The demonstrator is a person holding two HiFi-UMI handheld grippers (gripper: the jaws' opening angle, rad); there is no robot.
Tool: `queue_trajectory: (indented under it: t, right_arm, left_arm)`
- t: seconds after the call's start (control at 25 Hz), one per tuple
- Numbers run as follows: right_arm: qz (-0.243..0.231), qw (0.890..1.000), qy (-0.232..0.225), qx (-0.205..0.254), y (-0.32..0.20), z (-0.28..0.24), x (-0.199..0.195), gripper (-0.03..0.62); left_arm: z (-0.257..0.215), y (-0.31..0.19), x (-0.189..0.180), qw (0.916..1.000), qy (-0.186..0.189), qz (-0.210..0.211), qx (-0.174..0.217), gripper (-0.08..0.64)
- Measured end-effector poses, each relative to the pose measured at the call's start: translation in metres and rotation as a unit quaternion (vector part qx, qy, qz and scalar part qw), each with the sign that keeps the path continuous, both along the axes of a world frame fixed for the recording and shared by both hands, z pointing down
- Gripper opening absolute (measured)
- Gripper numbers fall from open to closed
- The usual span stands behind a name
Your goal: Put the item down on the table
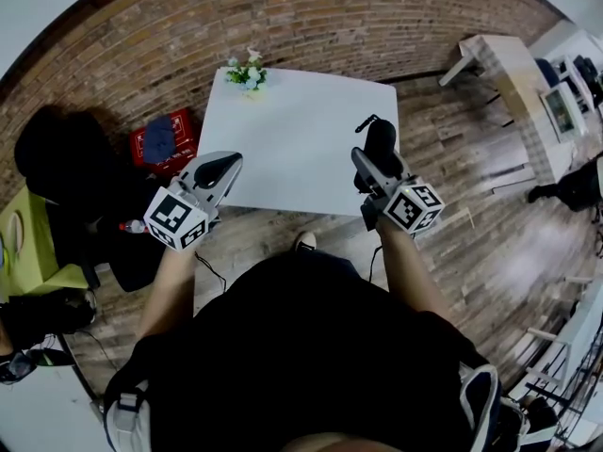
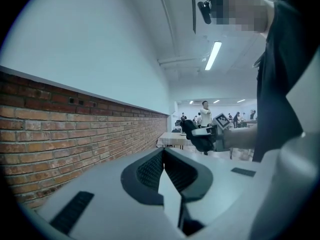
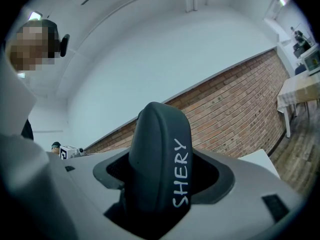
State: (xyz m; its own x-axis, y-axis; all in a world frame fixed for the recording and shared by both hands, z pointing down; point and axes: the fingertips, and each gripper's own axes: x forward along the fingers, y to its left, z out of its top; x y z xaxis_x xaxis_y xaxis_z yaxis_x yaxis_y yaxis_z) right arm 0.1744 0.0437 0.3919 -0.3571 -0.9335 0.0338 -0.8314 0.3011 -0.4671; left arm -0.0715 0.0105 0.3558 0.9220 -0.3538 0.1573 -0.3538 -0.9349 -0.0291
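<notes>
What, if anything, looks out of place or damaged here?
Nothing stands out. The right tool grips a dark case marked SHERY, with no visible damage; the left tool is shut and empty; the flowers sit at the table's far corner.

The head camera looks steeply down past the person (image 1: 301, 347) onto the tabletop (image 1: 301, 149), left tongs (image 1: 232, 163) and right tongs (image 1: 375, 158). Each tongs camera rides close behind its own jaws, facing about level. The left sees across to the right tongs, while the right is half blocked by a case (image 3: 160, 169). All three share the brick wall (image 2: 75, 129).
</notes>
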Motion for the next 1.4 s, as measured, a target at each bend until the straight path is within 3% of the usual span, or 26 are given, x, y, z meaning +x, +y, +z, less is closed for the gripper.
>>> queue_trajectory:
  t: [0.32,0.96,1.4]
  right_arm:
    - [-0.021,1.000,0.003,-0.005,-0.026,0.002,0.004,0.351]
    - [-0.044,0.999,0.000,-0.012,-0.072,0.002,0.040,0.351]
    - [-0.061,0.998,0.000,-0.010,-0.094,0.002,0.058,0.351]
  left_arm:
    - [0.000,-0.027,0.001,0.9996,0.006,-0.028,-0.009,0.011]
    - [-0.004,-0.068,0.039,0.9983,0.006,-0.055,-0.016,0.011]
    - [-0.001,-0.074,0.063,0.9985,-0.005,-0.052,-0.016,0.011]
